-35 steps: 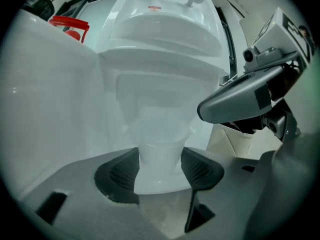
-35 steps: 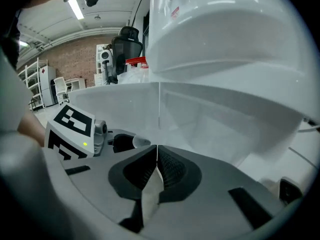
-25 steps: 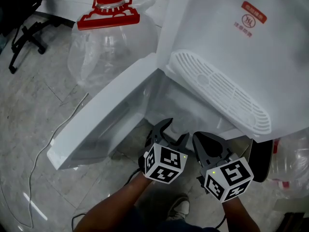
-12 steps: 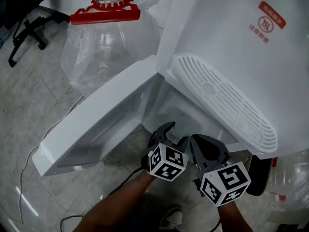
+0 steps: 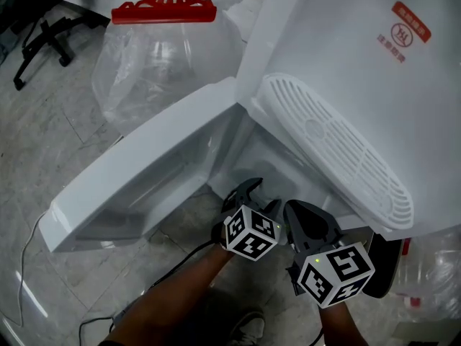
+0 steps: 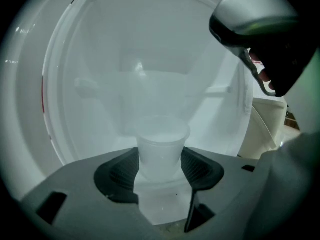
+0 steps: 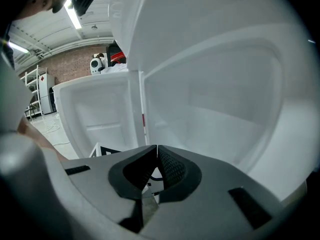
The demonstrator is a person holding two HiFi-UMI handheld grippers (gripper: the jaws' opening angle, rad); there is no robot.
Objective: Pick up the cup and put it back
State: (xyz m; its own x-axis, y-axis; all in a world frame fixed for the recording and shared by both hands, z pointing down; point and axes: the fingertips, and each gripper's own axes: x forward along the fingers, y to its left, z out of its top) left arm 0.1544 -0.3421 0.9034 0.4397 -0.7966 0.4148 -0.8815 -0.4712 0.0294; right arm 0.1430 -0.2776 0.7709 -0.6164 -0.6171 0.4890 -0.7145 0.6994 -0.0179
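Observation:
A translucent plastic cup (image 6: 160, 138) stands upright in the white compartment (image 6: 150, 59) at the bottom of the water dispenser (image 5: 346, 71). My left gripper (image 6: 160, 160) is shut on the cup, one ribbed pad against each side. In the head view the left gripper (image 5: 253, 193) reaches into the open compartment and the cup is hidden. My right gripper (image 5: 294, 209) is just to its right, jaws shut with nothing between them. In the right gripper view its tips (image 7: 156, 151) meet in front of the compartment.
The dispenser's white door (image 5: 137, 171) hangs open to the left. A large clear water bottle (image 5: 162, 63) with a red handle stands behind it. Another bottle (image 5: 432, 258) is at the right. A cable (image 5: 25, 244) lies on the tiled floor, and a chair base (image 5: 43, 34) is at far left.
The view has shifted a little, and the open door now reaches further left in the frame. Both grippers stay close together at the compartment mouth.

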